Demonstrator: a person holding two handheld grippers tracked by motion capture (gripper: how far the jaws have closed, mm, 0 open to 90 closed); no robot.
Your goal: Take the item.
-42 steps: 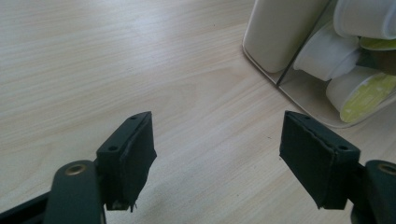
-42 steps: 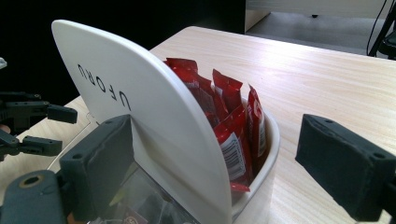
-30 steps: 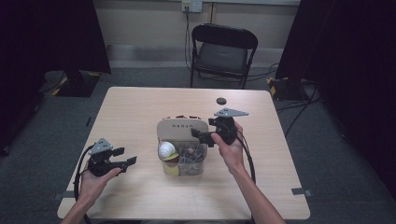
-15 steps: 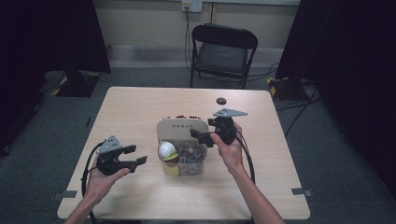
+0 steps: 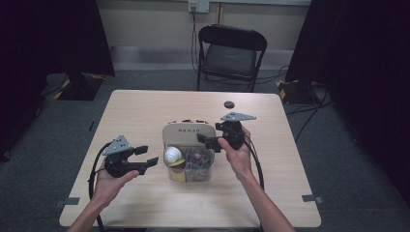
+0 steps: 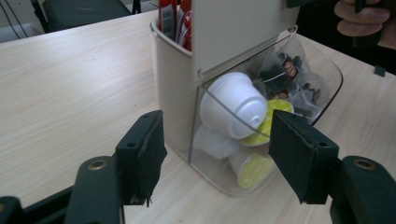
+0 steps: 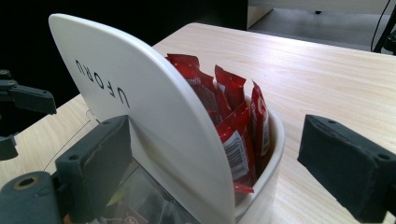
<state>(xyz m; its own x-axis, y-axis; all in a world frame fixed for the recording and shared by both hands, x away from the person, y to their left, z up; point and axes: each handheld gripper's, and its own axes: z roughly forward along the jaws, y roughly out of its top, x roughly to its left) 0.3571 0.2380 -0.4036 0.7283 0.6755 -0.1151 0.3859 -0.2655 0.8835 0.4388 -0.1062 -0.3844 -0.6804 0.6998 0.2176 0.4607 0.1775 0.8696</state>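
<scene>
A cream box (image 5: 193, 177) with a clear front stands mid-table, its lid (image 5: 188, 130) marked UFORU raised. White and yellow capsules (image 6: 233, 102) and dark tea bags (image 6: 289, 79) fill the front; red packets (image 7: 233, 116) stand in the back. My left gripper (image 5: 147, 154) hovers just left of the box, open; its jaws have just been closing with nothing between them (image 6: 217, 140). My right gripper (image 5: 207, 141) straddles the lid (image 7: 140, 93) and the back rim, open (image 7: 217, 140): one jaw lies by the lid, the other stands off the rim.
A small black round thing (image 5: 228, 104) lies near the table's far right edge. A folding chair (image 5: 231, 53) stands behind the table (image 5: 145, 111). Cables trail from both grippers toward the near edge.
My left hand has risen and moved right, closer to the box. The right hand and the lid have stayed where they were.
</scene>
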